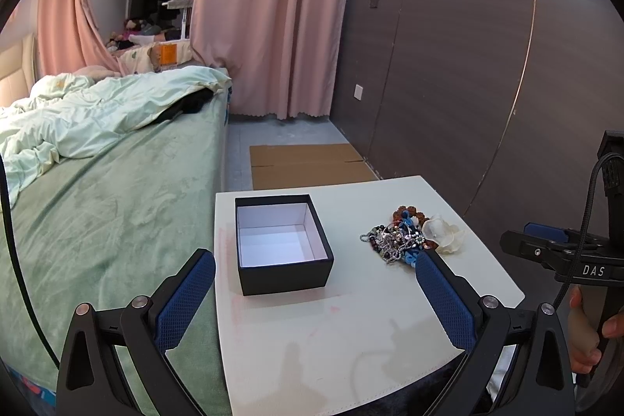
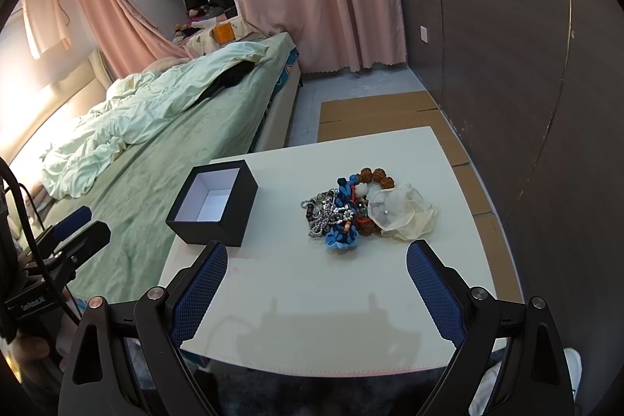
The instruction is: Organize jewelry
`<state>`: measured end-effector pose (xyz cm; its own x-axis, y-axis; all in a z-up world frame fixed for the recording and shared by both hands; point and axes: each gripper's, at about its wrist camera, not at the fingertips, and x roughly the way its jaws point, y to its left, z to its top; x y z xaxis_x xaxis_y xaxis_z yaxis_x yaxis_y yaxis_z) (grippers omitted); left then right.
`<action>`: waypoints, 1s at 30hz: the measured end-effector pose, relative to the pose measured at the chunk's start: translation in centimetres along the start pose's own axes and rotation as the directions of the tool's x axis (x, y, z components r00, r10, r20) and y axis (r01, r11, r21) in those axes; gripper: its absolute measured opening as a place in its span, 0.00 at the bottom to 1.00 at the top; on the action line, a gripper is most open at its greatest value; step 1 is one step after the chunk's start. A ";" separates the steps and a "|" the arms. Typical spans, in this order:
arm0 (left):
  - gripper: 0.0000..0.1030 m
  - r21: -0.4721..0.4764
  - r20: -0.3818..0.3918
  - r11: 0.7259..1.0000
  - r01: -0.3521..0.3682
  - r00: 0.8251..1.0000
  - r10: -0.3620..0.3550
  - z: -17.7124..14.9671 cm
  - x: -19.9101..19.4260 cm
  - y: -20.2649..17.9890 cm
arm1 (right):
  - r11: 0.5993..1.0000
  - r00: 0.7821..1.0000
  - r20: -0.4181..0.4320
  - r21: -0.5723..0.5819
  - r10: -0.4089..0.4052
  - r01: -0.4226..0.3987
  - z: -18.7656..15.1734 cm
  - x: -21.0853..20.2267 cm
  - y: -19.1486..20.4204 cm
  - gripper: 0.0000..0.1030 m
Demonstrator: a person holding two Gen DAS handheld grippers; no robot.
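Note:
An open black box (image 1: 282, 244) (image 2: 213, 202) with a white, empty inside stands on the left part of a white table (image 1: 351, 330) (image 2: 331, 291). To its right lies a tangled jewelry pile (image 1: 405, 236) (image 2: 351, 209): brown bead bracelet, silver chains, blue flower pieces and a sheer cream fabric flower (image 2: 401, 211). My left gripper (image 1: 316, 271) is open, held above the table's near side, in front of the box. My right gripper (image 2: 316, 258) is open too, hovering short of the pile with nothing between its fingers.
A bed (image 1: 97, 213) with green cover and rumpled pale duvet runs along the table's left. Flattened cardboard (image 1: 308, 162) lies on the floor beyond the table. A dark panelled wall (image 1: 468, 84) stands to the right, pink curtains (image 1: 273, 6) at the back.

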<state>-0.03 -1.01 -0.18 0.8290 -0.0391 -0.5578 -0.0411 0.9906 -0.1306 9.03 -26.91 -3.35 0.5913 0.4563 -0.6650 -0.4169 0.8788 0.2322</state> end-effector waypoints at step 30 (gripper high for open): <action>0.96 -0.059 -0.028 0.996 0.072 0.997 -0.074 1.7 5.3 -1.9 | 0.963 0.999 -0.051 0.270 0.002 0.012 2.0 2.6 -5.9 0.81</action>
<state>5.41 -2.85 -1.50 0.8136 -0.1157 -0.5698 -0.0144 0.9757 -0.2187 14.39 -30.67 -5.03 0.5543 0.4504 -0.6999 -0.2080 0.8892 0.4075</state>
